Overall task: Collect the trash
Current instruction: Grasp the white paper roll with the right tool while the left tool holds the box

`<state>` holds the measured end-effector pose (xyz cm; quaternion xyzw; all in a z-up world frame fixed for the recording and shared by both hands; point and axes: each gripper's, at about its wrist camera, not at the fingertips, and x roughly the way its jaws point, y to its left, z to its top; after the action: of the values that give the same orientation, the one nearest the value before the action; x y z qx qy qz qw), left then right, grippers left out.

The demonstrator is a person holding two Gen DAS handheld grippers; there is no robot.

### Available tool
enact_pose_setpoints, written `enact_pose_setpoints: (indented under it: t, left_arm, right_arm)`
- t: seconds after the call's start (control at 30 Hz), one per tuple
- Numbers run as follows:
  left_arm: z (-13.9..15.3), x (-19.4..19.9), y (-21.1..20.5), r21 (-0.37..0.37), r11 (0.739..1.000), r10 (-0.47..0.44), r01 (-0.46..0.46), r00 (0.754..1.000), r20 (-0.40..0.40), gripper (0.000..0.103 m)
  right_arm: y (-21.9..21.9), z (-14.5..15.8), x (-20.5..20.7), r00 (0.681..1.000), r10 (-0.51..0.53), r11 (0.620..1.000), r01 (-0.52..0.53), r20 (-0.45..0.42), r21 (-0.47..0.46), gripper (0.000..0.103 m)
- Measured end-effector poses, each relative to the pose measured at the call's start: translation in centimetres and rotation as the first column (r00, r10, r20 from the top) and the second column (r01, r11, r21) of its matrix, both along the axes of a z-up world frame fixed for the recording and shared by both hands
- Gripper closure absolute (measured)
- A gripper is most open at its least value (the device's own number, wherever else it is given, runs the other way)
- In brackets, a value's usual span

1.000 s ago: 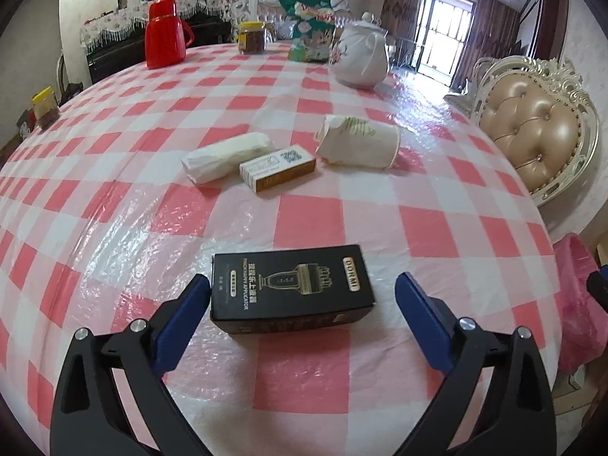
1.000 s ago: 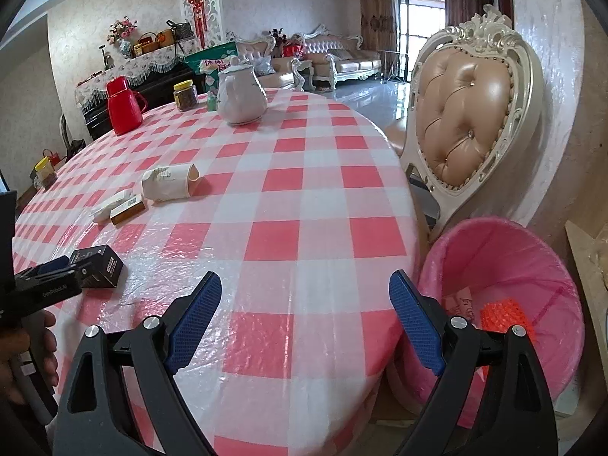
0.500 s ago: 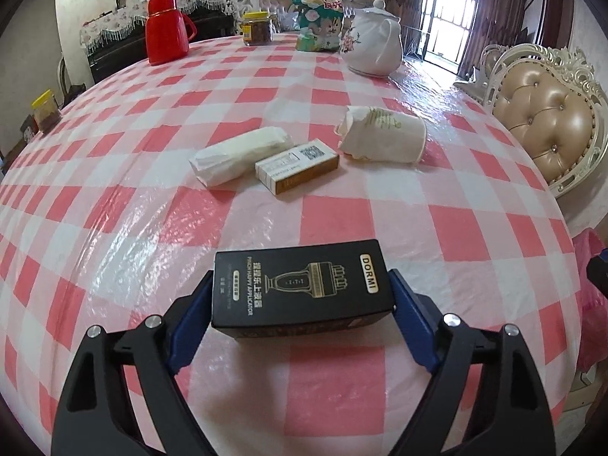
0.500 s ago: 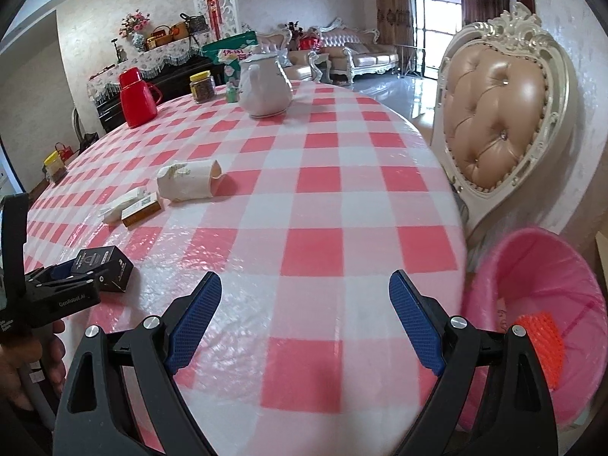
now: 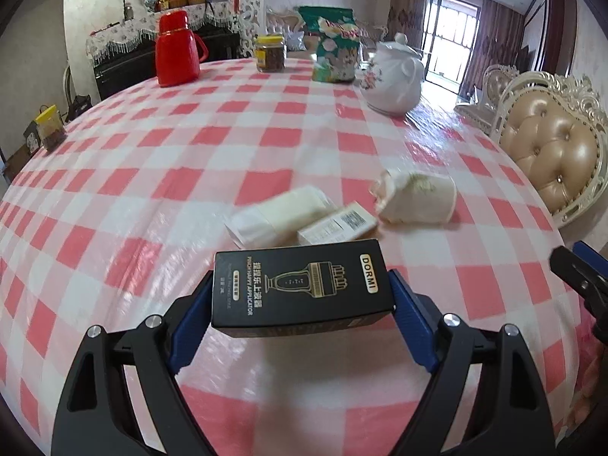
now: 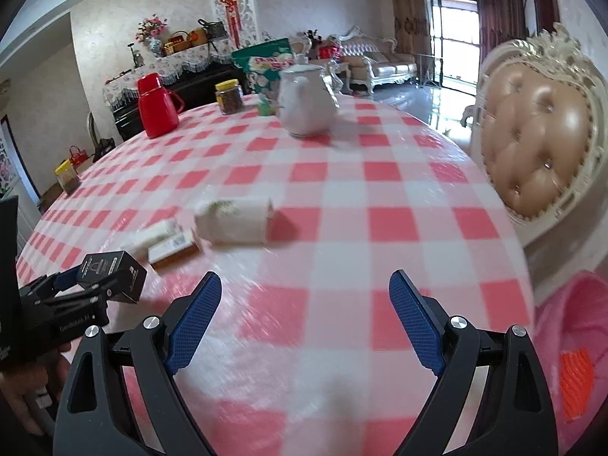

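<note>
Black cardboard printed in gold, the DORMI box sits clamped between the blue pads of the left gripper, one pad against each short end, and it appears raised off the worktop, whose cloth is a glossy pink-and-white check. From the right wrist view the same box shows at the far left, held in the left gripper with part of a hand below it. Just beyond the box lie three more pieces of litter close together: a white paper roll, a small white and orange carton touching the roll's side, and a tipped-over paper cup just to the right of the carton. The right gripper hangs over the near part of the worktop with its jaws spread wide and nothing between them; its tip also shows at the right edge of the left wrist view. Below the worktop's edge, at lower right, a pink bin holds something orange-red. Well apart at the far side stand a red flask, a jar with a yellow lid, a green snack bag and a white teapot. A tufted tan chair with a carved cream frame stands by the worktop on the right.
</note>
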<state>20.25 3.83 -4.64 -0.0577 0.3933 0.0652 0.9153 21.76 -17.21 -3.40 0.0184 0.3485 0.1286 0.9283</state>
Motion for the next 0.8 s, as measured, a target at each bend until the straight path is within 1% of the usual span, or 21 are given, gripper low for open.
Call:
enact_pose_setpoints:
  t: [0.17, 0.37, 0.6, 0.8]
  left_arm:
    - [0.6, 0.1, 1.9, -0.017, 0.999, 0.029, -0.028, 0.999, 0.044, 0.019]
    - [0.3, 0.1, 3.7, -0.046, 0.997, 0.07, -0.068, 0.996, 0.053, 0.019]
    - [0.2, -0.2, 4.3, -0.063, 0.994, 0.088, -0.084, 0.994, 0.061, 0.019]
    - [0.0, -0.3, 4.6, -0.078, 0.993, 0.095, -0.091, 0.994, 0.057, 0.019]
  right_arm:
    - [3.3, 0.1, 2.3, 1.0, 0.018, 1.0, -0.018, 0.016, -0.004, 0.018]
    - [6.7, -1.1, 5.5, 1.0, 0.024, 0.999, -0.025, -0.004, -0.028, 0.018]
    - [9.3, -2.3, 8.3, 0.999, 0.03, 0.999, -0.031, -0.035, -0.032, 0.018]
    - [10.5, -3.1, 9.5, 0.998, 0.037, 0.998, -0.04, -0.047, -0.054, 0.018]
